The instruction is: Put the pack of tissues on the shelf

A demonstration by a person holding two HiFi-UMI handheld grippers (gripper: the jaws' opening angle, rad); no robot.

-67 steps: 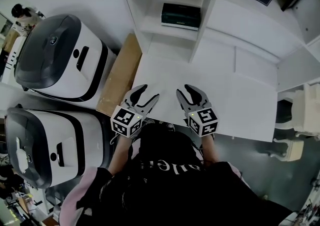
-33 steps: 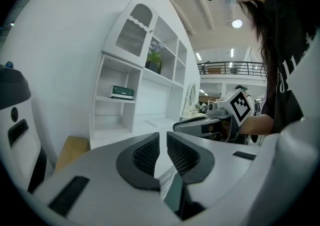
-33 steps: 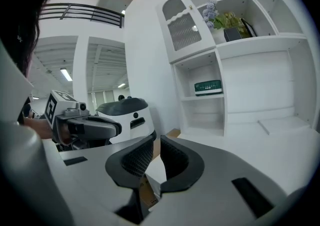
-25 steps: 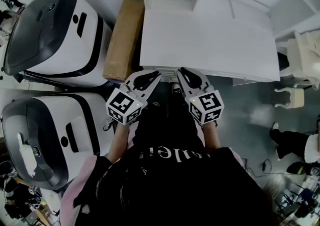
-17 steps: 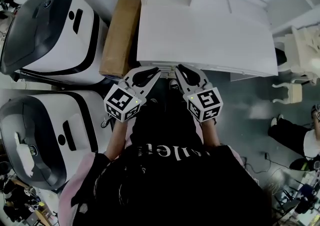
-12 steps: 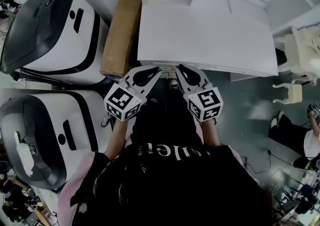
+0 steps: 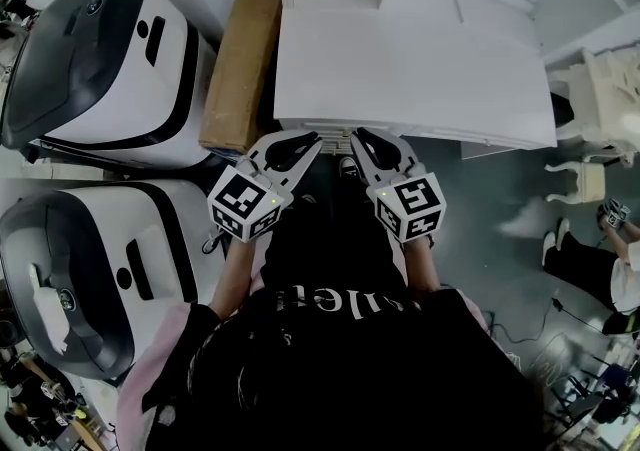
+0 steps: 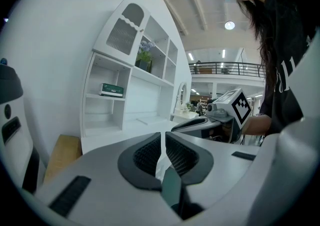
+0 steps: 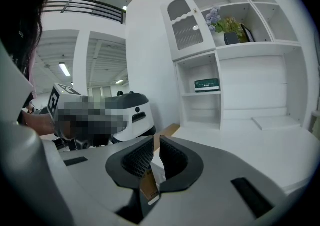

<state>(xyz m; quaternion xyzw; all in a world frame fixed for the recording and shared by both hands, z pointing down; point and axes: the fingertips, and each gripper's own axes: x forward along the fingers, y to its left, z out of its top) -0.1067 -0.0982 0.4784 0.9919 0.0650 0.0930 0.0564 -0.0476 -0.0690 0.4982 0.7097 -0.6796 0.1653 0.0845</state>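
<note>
The pack of tissues (image 8: 111, 89) is a green and white pack lying on the middle shelf of the white cabinet (image 8: 125, 104). It also shows in the right gripper view as the pack (image 9: 207, 85). My left gripper (image 7: 312, 143) and right gripper (image 7: 358, 137) hang side by side at the front edge of the white desk (image 7: 420, 69), far from the pack. Both are shut with nothing between the pads. The left gripper view shows its own closed jaws (image 8: 163, 137) and the right gripper's marker cube (image 8: 236, 109).
Two large white and black machines (image 7: 110, 69) (image 7: 90, 279) stand on the left, with a brown cardboard box (image 7: 240, 69) between them and the desk. A white chair (image 7: 600, 89) stands at the right. A person's legs (image 7: 595, 269) show on the floor there.
Since the earliest frame both grippers have drawn back from over the desk to its front edge, and the shelf has slid toward the top of view. Over the last second they hold still.
</note>
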